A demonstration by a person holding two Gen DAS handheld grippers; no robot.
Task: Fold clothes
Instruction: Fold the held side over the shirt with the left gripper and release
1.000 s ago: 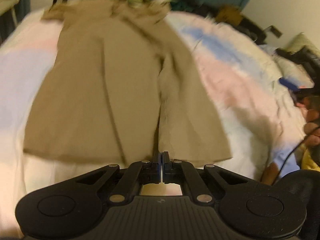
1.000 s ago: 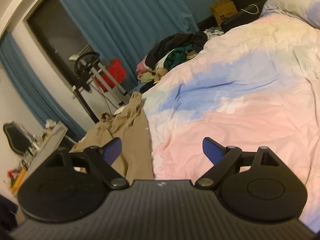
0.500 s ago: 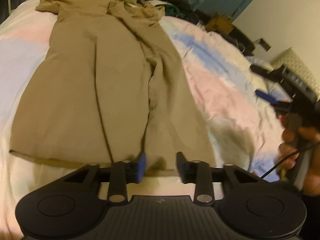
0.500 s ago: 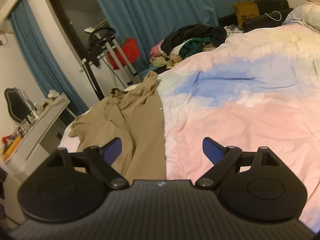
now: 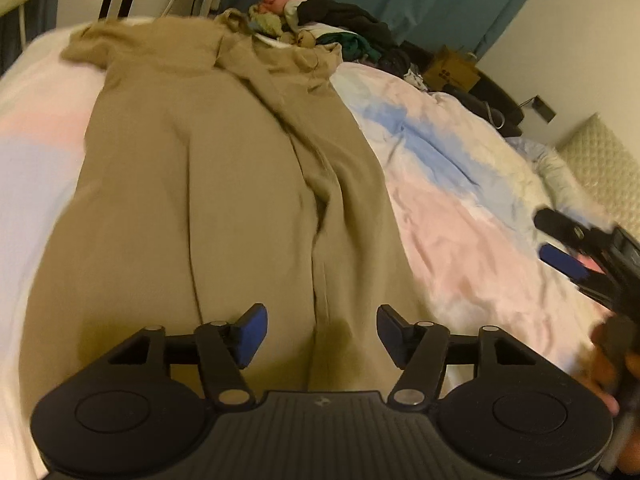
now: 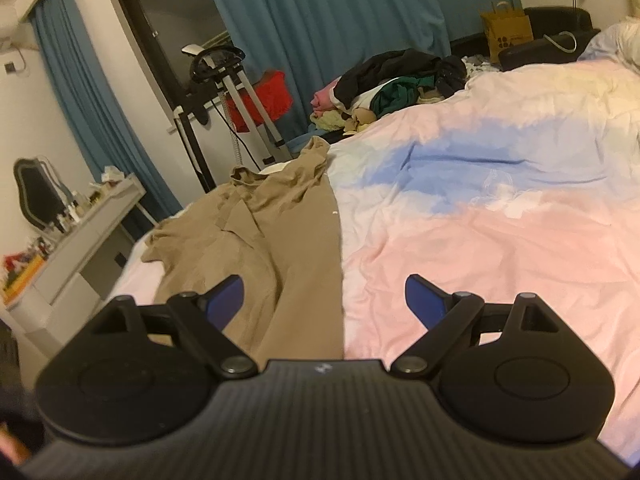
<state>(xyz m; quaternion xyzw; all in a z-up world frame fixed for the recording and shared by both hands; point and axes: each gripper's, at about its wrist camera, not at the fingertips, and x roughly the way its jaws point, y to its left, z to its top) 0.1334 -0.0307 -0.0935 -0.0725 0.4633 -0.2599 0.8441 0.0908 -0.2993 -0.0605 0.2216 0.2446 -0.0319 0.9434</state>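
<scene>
Tan dress lies flat on the pink and blue bedcover, filling the middle of your left view. Your left gripper is wide open above its hem, holding nothing. Your right gripper is wide open too, empty.

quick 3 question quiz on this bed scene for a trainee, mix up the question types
1. True or false: the left hand-held gripper is shut on the tan dress.
2. Multiple choice: the tan dress lies A) spread lengthwise on the duvet, B) hung on the exercise bike, C) in the clothes pile.
3. Fill in: the right hand-held gripper holds ____.

Key: 1 false, its jaws stand open above the hem. 2 A. 3 nothing.
</scene>
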